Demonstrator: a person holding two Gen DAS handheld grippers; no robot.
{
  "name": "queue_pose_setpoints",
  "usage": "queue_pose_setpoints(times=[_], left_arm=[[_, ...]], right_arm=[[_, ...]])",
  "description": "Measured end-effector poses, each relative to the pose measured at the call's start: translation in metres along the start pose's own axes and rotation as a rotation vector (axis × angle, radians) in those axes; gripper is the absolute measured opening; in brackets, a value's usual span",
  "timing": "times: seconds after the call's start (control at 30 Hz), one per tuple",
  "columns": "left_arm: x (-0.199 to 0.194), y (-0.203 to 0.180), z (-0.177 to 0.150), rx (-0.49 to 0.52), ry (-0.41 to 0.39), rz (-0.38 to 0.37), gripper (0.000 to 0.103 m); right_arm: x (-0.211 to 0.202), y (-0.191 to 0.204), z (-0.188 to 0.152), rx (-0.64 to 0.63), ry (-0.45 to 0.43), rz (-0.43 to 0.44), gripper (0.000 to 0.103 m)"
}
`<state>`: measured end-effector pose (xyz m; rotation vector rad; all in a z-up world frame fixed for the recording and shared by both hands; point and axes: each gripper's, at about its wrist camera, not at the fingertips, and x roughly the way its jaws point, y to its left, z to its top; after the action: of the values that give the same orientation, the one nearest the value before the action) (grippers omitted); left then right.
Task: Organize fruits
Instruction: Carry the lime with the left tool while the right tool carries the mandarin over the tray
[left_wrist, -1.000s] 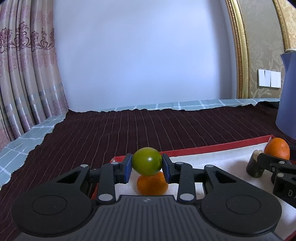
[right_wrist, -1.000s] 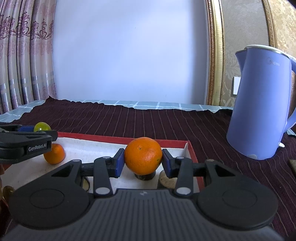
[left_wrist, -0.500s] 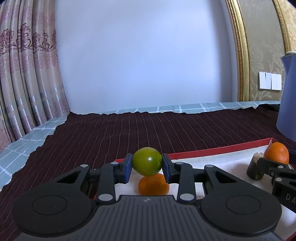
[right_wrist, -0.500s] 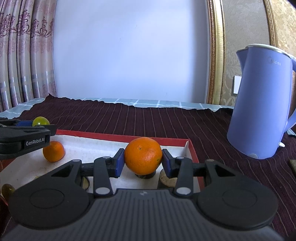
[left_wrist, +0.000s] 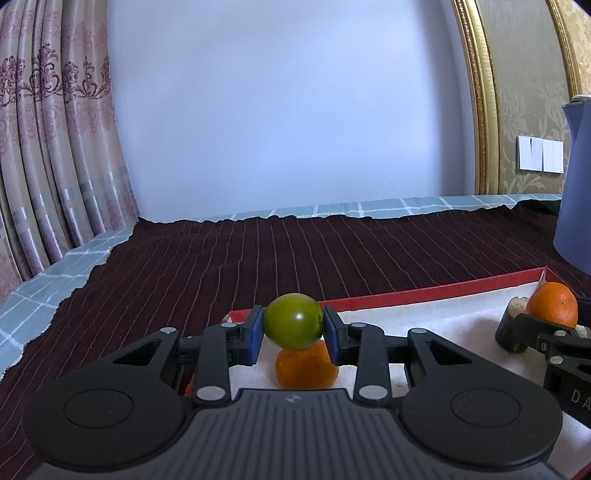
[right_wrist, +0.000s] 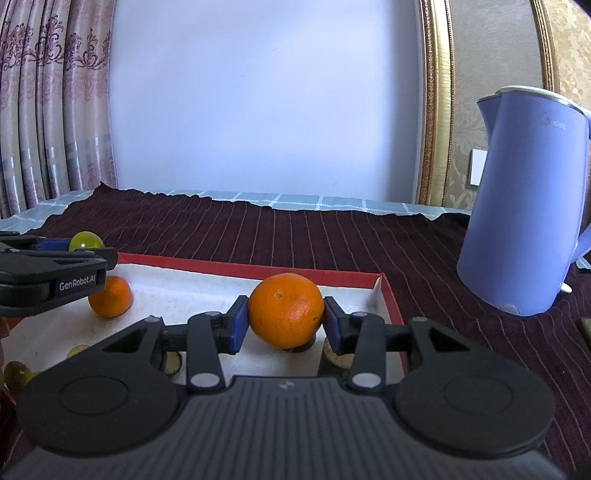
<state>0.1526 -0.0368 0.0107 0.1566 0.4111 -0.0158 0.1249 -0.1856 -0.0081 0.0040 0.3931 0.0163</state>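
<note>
My left gripper (left_wrist: 294, 328) is shut on a small green fruit (left_wrist: 293, 321), held above the left end of a red-rimmed white tray (left_wrist: 424, 291). Under it a small orange (left_wrist: 306, 367) lies on the tray floor. My right gripper (right_wrist: 286, 317) is shut on a larger orange (right_wrist: 286, 310) over the tray's right end (right_wrist: 388, 291), above a dark round stand (right_wrist: 299, 347). The right wrist view shows the left gripper (right_wrist: 55, 273) with the green fruit (right_wrist: 86, 240) and the small orange (right_wrist: 110, 297). The left wrist view has the held orange (left_wrist: 552, 302) at right.
A lilac electric kettle (right_wrist: 524, 199) stands on the dark striped cloth (right_wrist: 295, 236) right of the tray. Small yellowish fruits (right_wrist: 14, 371) and round stands (right_wrist: 171, 362) lie at the tray's near side. Curtains (left_wrist: 48, 147) hang on the left, a wall behind.
</note>
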Motion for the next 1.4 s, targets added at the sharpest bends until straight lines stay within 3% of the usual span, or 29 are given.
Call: queue_pose_setpoints(times=[0.43,0.97,1.4], left_arm=[[-0.004,0.000,-0.002,0.001,-0.025,-0.003,0.034],[0.007,0.006,-0.001,-0.032,0.047,-0.030,0.034],[0.009,0.005,-0.001,-0.029,0.058,-0.026,0.034]], right_arm=[[0.000,0.000,-0.001,0.003,0.000,-0.005,0.040],[-0.001,0.001,0.000,0.002,0.001,-0.006,0.039],[0.000,0.001,-0.001,0.001,0.004,-0.005,0.039]])
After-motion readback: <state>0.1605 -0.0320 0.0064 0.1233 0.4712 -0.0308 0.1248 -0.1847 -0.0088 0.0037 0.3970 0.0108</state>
